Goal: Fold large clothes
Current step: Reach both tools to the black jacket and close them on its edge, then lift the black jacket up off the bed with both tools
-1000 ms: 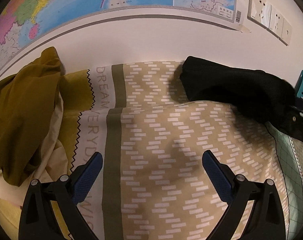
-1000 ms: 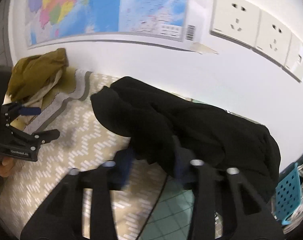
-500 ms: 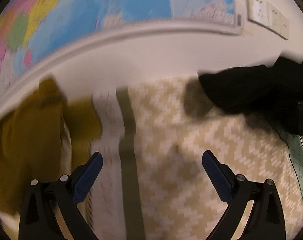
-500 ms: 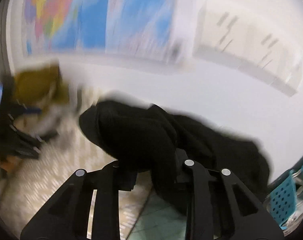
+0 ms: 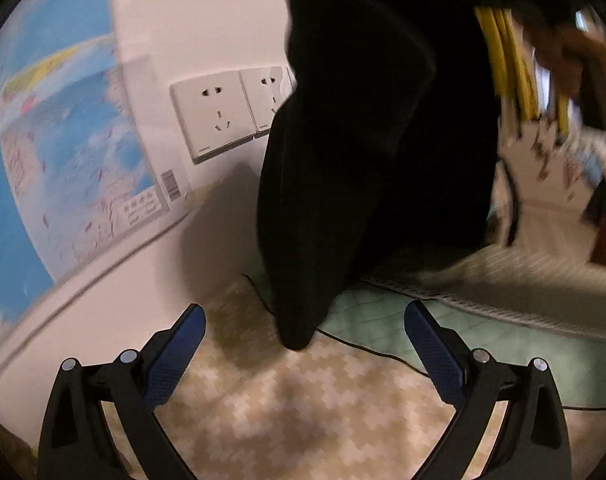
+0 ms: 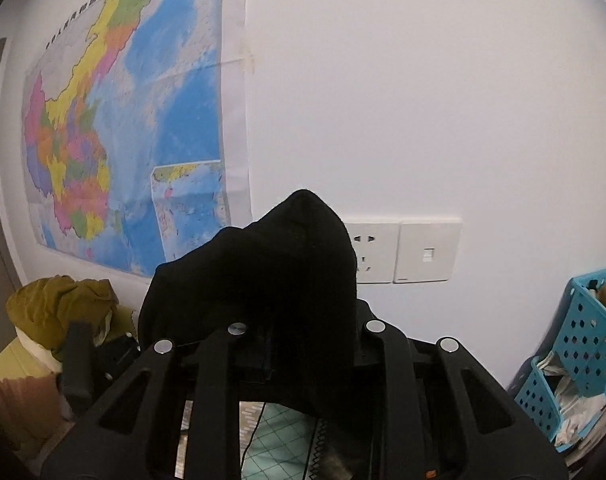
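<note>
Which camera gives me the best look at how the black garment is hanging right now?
The left wrist view: the black garment hangs full length, its lower tip over the patterned bedspread. The right wrist view shows only a bunched fold draped over the right gripper, which is clamped on it.

A large black knitted garment point(image 5: 343, 160) hangs down the middle of the left wrist view, its lowest tip just above the beige zigzag-patterned bedspread point(image 5: 303, 408), and it blocks the way straight ahead. Open bedspread lies between the wide-apart blue-padded fingers of the left gripper point(image 5: 303, 344), and a thin black cable point(image 5: 367, 350) crosses it. In the right wrist view, the white wall with its sockets point(image 6: 403, 252) closes off the far side, a blue perforated plastic basket point(image 6: 583, 344) stands at the right, and a heap of mustard-yellow cloth point(image 6: 59, 304) at the left.
</note>
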The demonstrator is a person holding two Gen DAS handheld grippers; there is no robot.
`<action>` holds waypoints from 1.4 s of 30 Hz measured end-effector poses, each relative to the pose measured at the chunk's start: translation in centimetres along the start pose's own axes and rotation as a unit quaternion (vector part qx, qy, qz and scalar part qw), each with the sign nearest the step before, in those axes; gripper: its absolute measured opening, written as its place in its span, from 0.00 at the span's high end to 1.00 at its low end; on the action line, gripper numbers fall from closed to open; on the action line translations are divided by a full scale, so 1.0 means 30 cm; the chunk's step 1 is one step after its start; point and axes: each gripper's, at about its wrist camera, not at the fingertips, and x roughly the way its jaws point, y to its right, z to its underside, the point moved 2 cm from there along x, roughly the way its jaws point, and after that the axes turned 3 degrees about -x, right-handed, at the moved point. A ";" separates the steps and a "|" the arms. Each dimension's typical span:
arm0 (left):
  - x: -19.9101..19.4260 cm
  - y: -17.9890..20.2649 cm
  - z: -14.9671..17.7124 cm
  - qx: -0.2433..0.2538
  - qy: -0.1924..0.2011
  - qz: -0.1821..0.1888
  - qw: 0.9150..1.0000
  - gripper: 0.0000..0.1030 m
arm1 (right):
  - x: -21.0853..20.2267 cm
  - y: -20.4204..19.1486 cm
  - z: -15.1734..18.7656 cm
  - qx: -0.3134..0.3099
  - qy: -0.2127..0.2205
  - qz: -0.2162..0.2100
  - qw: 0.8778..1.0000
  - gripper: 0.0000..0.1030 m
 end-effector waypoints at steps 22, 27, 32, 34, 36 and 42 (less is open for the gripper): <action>-0.344 -0.057 -0.843 -0.116 0.195 -0.115 0.967 0.99 | -0.760 0.169 -0.534 -0.021 0.183 0.120 0.975 0.81; -0.823 -0.040 -0.880 -0.101 0.302 -0.168 0.933 0.98 | -1.081 0.085 -0.651 -0.033 0.246 0.102 0.963 0.81; -1.152 0.065 -0.793 -0.059 0.326 -0.222 0.917 0.95 | -1.229 -0.036 -0.602 -0.049 0.250 0.046 0.966 0.80; -1.212 0.101 -0.735 -0.048 0.316 -0.234 0.918 0.95 | -1.251 -0.077 -0.552 -0.048 0.238 0.008 0.970 0.80; -1.291 0.132 -0.627 -0.046 0.286 -0.254 0.923 0.95 | -1.258 -0.116 -0.495 -0.046 0.225 -0.039 0.972 0.79; -1.485 0.180 -0.396 -0.059 0.204 -0.293 0.932 0.95 | -1.143 -0.227 -0.356 -0.046 0.171 -0.142 0.974 0.78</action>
